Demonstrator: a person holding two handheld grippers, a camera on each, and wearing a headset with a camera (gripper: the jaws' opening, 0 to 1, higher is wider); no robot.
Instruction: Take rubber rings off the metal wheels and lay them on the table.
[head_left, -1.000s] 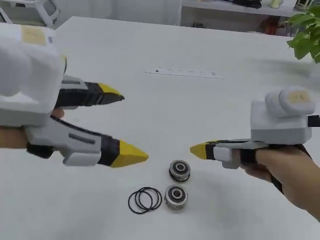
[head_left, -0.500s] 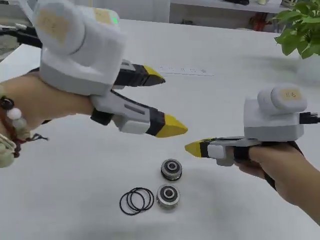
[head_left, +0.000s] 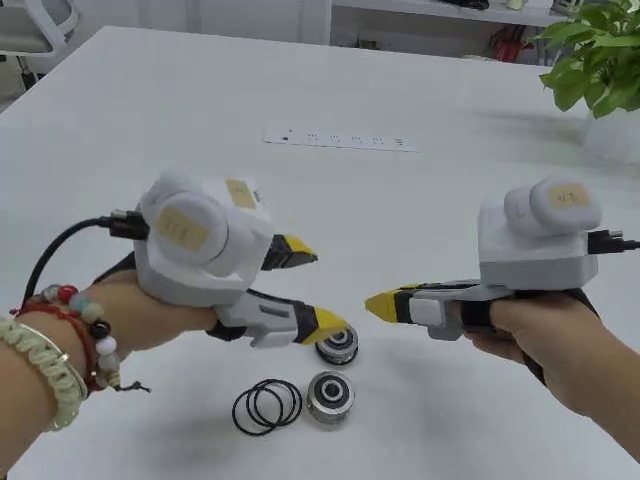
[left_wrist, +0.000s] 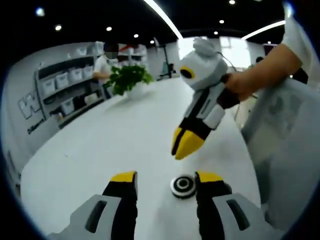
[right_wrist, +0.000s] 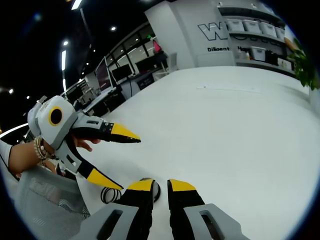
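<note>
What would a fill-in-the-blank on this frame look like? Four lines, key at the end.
1. On the table stand ____ metal wheels.
2. In the head view, the loose rubber rings lie to the ____ of the nearer wheel.
3. The left gripper has its jaws ____, close to the farther wheel.
4. The right gripper has its jaws shut and holds ____.
Missing words: two; left; open; nothing.
</note>
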